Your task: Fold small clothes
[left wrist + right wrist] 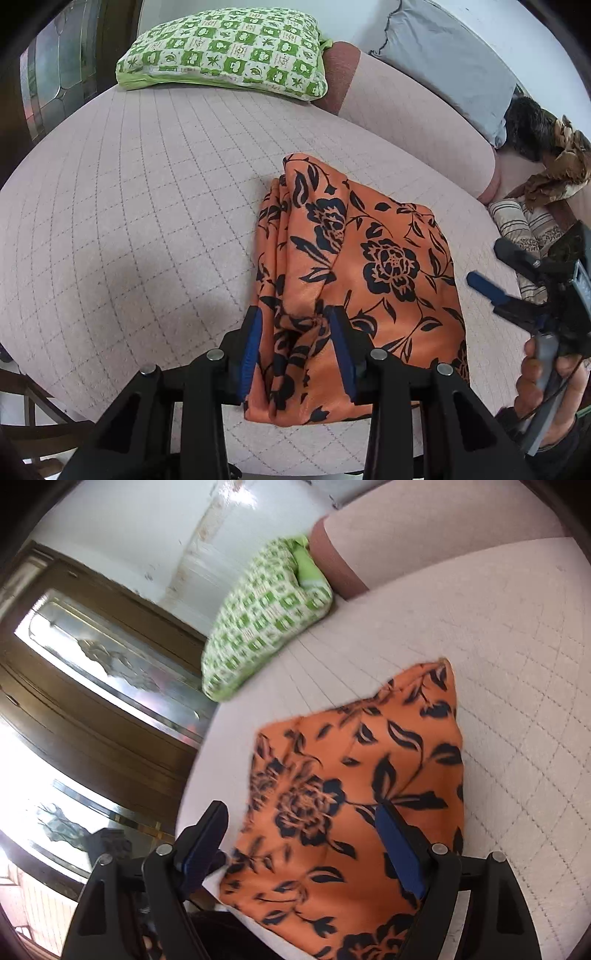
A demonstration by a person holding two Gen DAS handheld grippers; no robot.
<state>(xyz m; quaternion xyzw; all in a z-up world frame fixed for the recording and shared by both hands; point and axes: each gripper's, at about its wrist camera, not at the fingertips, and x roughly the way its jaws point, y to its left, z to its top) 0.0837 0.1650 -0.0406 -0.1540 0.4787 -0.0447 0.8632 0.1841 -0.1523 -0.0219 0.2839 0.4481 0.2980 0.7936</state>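
Here the bed (129, 206) fills most of both views, a pale quilted cover with a stitched grid. On it, at centre and lower centre of my left view, lies the cloth (354, 280), orange with dark blue flowers, folded into a rough block with loose pleats bunched along its left edge. In my right view the same cloth (354, 797) takes the lower middle, one corner pointing up toward the upper right.

A green checked pillow (225, 48) sits at the top of the left view, on the far side of the bed; the right view shows it (266, 616) at upper centre, blurred. A grey cushion (443, 62) leans at the upper right of the left view, and a wooden door (92, 686) with glass panels fills the left side of the right view.

My left gripper (299, 354) is at the bottom centre, its jaws partly apart with the bunched near edge of the cloth between the blue pads; I cannot tell whether they pinch it. My right gripper (295, 845) is spread wide above the cloth, gripping nothing. It also shows at the right edge of the left view, held in my hand (546, 402).
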